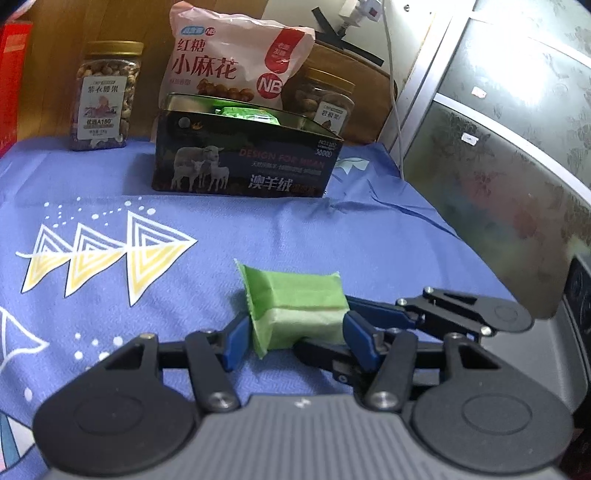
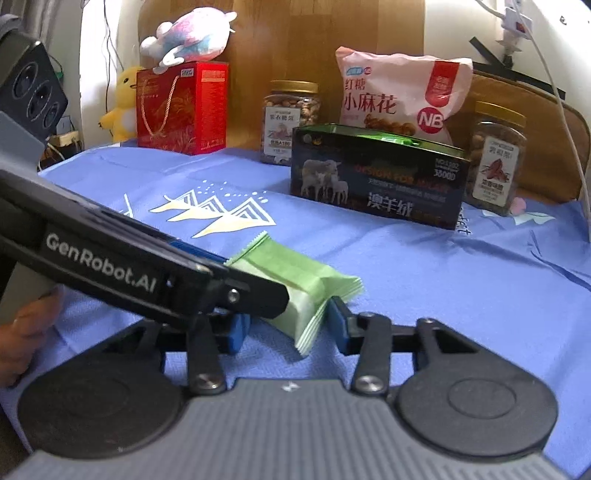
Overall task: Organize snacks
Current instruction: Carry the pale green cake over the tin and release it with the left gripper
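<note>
Since the tin [image 1: 240, 162] at twelve o'clock collects snacks | left tool [image 1: 291, 334] grips green packet [image 1: 295, 302] | right tool [image 2: 288, 328] half-open beside it

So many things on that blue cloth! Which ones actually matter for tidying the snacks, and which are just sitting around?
Part of the job:
- green snack packet, between both grippers
- dark tin, open, green packet inside
- left gripper
- right gripper

Just around:
- pink snack bag
- two nut jars
- red gift box
- plush toys
</note>
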Demonstrator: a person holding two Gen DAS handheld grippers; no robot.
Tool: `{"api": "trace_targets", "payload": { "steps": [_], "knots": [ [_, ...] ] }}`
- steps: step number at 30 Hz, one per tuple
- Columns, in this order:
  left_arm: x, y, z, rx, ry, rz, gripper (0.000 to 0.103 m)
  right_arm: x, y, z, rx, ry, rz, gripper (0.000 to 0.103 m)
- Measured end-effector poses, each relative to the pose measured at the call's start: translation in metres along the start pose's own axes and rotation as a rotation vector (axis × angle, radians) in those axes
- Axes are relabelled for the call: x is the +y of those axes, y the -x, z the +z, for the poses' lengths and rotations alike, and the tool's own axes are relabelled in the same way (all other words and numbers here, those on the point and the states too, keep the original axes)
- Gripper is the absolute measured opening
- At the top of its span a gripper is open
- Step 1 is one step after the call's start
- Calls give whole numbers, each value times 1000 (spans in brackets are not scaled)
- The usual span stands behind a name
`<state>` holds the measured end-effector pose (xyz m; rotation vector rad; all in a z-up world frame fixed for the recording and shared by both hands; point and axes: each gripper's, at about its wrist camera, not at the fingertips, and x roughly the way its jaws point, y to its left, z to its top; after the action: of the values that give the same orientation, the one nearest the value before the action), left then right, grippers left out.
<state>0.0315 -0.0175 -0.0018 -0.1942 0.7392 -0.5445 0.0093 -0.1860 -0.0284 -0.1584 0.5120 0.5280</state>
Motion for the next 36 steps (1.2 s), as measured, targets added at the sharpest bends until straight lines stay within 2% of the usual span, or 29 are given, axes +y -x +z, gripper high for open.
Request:
{"api": "trace_targets", "payload": {
  "steps": [5,10,14,20,25,27,31,36],
  "knots": [
    [-5,21,23,-81,-28,-5,54,-3,11,11,-72,-13,-5,43],
    [-9,33,74,-191,-93,8,54,-23,3,57,-156,-34,13,43],
    [0,23,120,-249,-101,19,54,-36,-22,98,-202,7,0,41],
    [41,-24,171,-230,-36,79,54,-61,-80,139,-164,-1,-3,40],
    [81,-64,187,-141,77,98,53,-64,-111,148,-142,38,-54,41],
    [90,-77,186,-119,99,117,53,-68,-114,145,-131,19,-51,42],
    [86,-82,184,-132,75,150,55,-71,-108,135,-140,-20,-70,44],
    [74,-59,180,-151,90,124,56,-73,-82,128,-182,-122,-62,44]
  ]
}}
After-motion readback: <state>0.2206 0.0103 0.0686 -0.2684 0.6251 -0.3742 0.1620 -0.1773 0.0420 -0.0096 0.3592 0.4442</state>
